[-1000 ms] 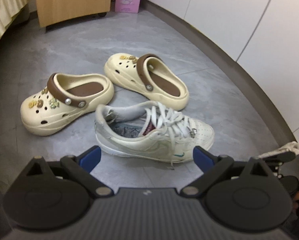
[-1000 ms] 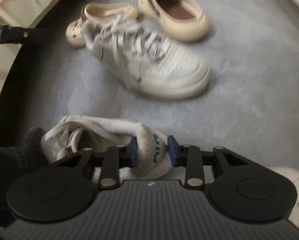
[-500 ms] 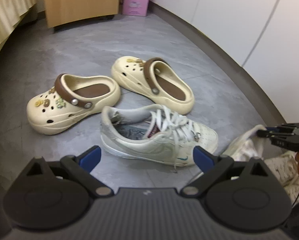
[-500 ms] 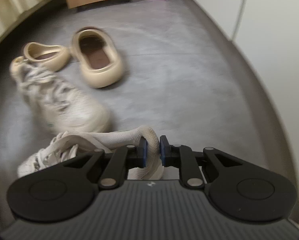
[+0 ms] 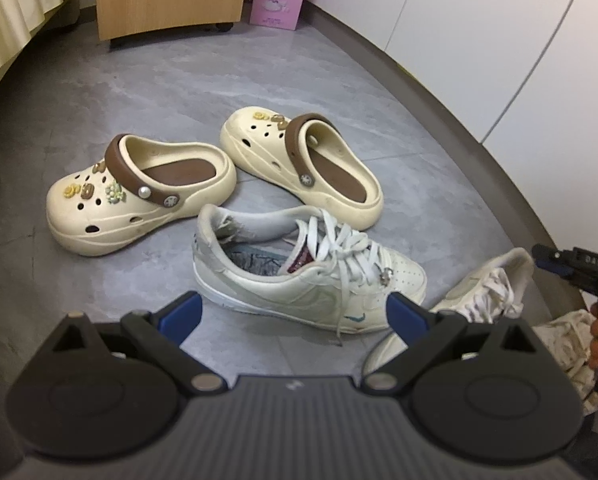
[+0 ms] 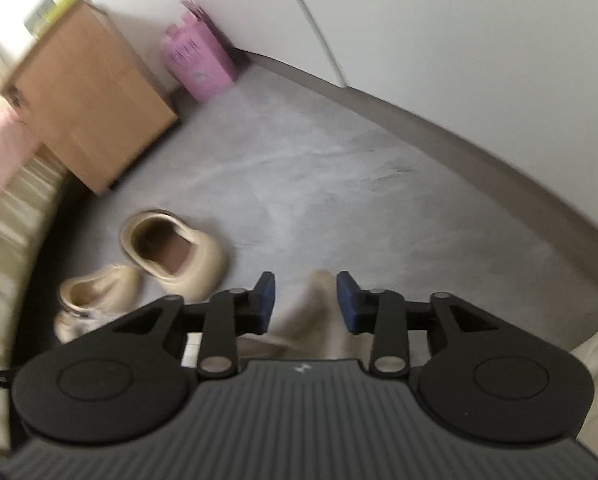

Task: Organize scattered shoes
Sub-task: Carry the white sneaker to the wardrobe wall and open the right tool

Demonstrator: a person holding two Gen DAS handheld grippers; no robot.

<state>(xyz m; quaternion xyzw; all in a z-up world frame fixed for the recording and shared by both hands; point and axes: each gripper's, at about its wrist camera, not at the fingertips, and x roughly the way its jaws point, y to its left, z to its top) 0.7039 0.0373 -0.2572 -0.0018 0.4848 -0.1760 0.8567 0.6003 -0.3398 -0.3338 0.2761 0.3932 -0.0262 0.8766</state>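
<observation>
The right gripper (image 6: 305,300), half a second ago pinching the heel of a white sneaker (image 5: 483,284), now stands with its blue pads spread, the blurred heel loose between them. That sneaker sits just right of its laced leather mate (image 5: 311,276) on the grey marbled floor (image 5: 179,80). Beyond the mate lie two cream foam clogs (image 5: 139,196) (image 5: 303,164) with brown straps. The left gripper (image 5: 295,312) hovers wide open before the mate, as before.

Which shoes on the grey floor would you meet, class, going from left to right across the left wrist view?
Cream clog with brown strap and flower charms → cream clog with brown strap, heel toward the camera → second white lace-up sneaker at the right edge.
</observation>
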